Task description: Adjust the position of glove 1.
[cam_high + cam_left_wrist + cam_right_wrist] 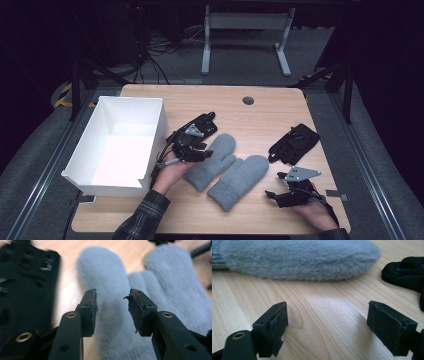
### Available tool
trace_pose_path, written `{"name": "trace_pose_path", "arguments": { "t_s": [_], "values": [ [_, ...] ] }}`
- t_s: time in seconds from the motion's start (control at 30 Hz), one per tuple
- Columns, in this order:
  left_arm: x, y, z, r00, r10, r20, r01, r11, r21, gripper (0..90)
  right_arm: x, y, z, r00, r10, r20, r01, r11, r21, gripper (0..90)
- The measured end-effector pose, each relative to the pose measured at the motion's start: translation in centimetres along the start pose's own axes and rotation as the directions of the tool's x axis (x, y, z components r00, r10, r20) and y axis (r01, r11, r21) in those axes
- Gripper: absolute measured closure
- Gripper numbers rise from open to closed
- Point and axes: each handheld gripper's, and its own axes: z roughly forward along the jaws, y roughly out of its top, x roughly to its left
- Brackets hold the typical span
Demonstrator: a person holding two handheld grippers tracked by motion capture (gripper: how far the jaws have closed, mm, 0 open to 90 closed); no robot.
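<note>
Left gripper (112,308), fingers wide over the mitten (105,285); right gripper (327,327) wide over bare bench (317,315). Fuzzy pile at 12 o'clock could slip.

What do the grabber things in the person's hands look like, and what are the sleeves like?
Both the left gripper and the right gripper are black, each with two straight jaws lined with dark pads and dotted with brass-coloured rivets. Each carries a grey three-cornered plate on top. The left sleeve is dark plaid.

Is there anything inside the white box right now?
No: in the high view the white box shows only its bare white floor and walls, with both grey mittens lying on the table beside it.
</note>
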Motion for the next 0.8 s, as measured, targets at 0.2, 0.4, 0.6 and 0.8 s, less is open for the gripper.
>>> {"name": "trace_pose_path", "arguments": {
  "t_s": [0.2, 0.4, 0.6, 0.8],
  "values": [
    [1.1, -0.3, 1.2, 0.999, -0.044, -0.01, 0.044, 0.9986, 0.03, 53.0, 0.0, 0.0, 0.0, 1.0, -0.001, 0.001, 0.001, 1.0, 0.0, 17.7],
    [1.4, -0.8, 2.9, 0.999, -0.038, -0.022, 0.04, 0.9935, 0.107, 51.7, 0.0, 0.0, 0.0, 1.0, -0.001, 0.0, 0.001, 1.0, 0.0, 17.7],
    [1.8, -1.3, 3.6, 0.9977, -0.063, -0.026, 0.065, 0.9896, 0.128, 51.5, 0.0, 0.0, 0.0, 1.0, 0.0, 0.001, 0.0, 1.0, 0.0, 17.7],
    [2.1, -1.6, 3.8, 0.9947, -0.095, 0.037, 0.09, 0.9881, 0.125, 70.8, 0.0, 0.0, 0.0, 1.0, -0.001, 0.002, 0.001, 1.0, 0.0, 17.7]
  ]
}}
